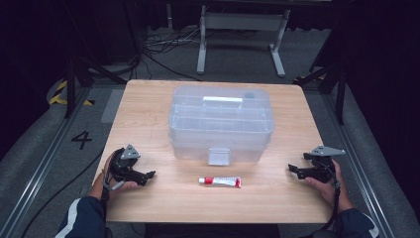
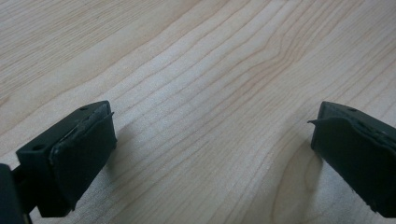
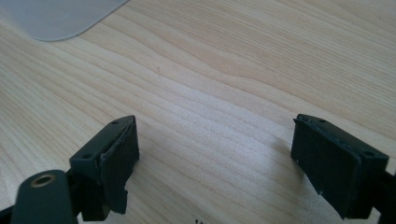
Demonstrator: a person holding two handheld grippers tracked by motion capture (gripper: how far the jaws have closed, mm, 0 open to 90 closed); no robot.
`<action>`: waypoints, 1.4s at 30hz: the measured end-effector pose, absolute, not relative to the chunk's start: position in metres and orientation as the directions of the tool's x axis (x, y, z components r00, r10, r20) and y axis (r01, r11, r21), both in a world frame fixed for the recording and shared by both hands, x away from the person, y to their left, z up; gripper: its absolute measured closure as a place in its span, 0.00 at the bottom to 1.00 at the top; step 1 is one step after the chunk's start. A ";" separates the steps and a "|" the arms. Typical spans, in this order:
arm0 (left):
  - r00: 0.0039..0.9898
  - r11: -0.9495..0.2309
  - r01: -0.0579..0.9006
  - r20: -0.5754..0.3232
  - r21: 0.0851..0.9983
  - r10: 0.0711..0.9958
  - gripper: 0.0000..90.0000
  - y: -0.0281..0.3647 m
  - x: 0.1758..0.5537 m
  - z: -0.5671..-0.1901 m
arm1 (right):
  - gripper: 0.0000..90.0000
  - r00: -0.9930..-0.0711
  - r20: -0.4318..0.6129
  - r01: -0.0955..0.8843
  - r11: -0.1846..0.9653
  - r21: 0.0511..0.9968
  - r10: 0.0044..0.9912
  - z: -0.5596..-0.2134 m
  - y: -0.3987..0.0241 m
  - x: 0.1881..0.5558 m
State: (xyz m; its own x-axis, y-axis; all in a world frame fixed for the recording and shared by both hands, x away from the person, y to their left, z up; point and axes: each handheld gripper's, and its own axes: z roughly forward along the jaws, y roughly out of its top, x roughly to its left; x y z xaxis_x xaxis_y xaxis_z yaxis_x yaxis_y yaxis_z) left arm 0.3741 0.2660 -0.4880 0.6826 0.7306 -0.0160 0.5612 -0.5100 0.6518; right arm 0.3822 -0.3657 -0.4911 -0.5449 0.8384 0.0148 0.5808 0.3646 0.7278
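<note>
- Dark room beyond the table (image 1: 148,99); grey floor, loose cables and the white legs of a stand behind the far edge. A "4" is marked on the floor to the left.
- Table top is pale wood with a plain grain.
- My left gripper (image 1: 148,174) sits near the left front edge, held in my left hand (image 1: 111,181), nose pointing toward the table's middle. Dark sleeve with a light stripe below it.
- Left gripper view: my two black jaws stand wide apart, one at each side of the frame, with bare wood grain between them. Nothing held. The left gripper (image 2: 212,135) is low over the board; I cannot tell whether the pads touch it.
- Centre back: a clear plastic box (image 1: 221,124) with its lid on, a white handle on top and a latch on the front face. It stands well apart from both grippers.
- Just in front of the box's latch lies a small tube (image 1: 220,181), white with red at both ends, flat on the wood, lengthwise left to right. It lies between my two grippers, clear of each.
- My right gripper (image 1: 292,169) is near the right front edge in my right hand (image 1: 329,186), nose pointing inward toward the tube.
- Right gripper view: jaws wide here too, wood only between them. The right gripper (image 3: 215,144) holds nothing. A rounded corner of the clear plastic box (image 3: 56,18) shows at the upper left.
</note>
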 end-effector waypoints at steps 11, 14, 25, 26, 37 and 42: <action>0.679 -0.503 0.569 -0.028 0.651 0.733 0.01 0.267 0.372 -0.488 | 0.17 -0.545 0.014 0.581 0.365 0.728 0.838 -0.491 -0.366 0.382; 0.676 -0.500 0.569 -0.025 0.653 0.736 0.01 0.267 0.372 -0.488 | 0.17 -0.547 0.016 0.580 0.366 0.727 0.837 -0.491 -0.366 0.382; 0.676 -0.501 0.563 -0.017 0.657 0.737 0.02 0.268 0.371 -0.488 | 0.26 -0.539 0.031 0.578 0.342 0.741 0.842 -0.488 -0.369 0.383; 0.676 -0.501 0.563 -0.017 0.657 0.737 0.02 0.268 0.371 -0.488 | 0.27 -0.547 0.034 0.568 0.341 0.749 0.836 -0.485 -0.368 0.383; 0.673 -0.499 0.563 -0.014 0.659 0.740 0.04 0.268 0.370 -0.488 | 0.29 -0.569 -0.009 0.519 0.368 0.772 0.823 -0.468 -0.364 0.383; 0.673 -0.499 0.563 -0.014 0.659 0.740 0.04 0.268 0.370 -0.488 | 0.30 -0.573 -0.019 0.492 0.362 0.792 0.819 -0.457 -0.365 0.384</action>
State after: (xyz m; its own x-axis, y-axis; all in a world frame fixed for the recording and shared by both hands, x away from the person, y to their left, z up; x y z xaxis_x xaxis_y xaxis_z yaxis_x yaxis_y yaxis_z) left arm 0.3697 0.2681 -0.4876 0.6728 0.7397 -0.0142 0.5629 -0.4993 0.6587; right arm 0.3835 -0.3649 -0.4565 -0.5728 0.8194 -0.0193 0.4917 0.3624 0.7918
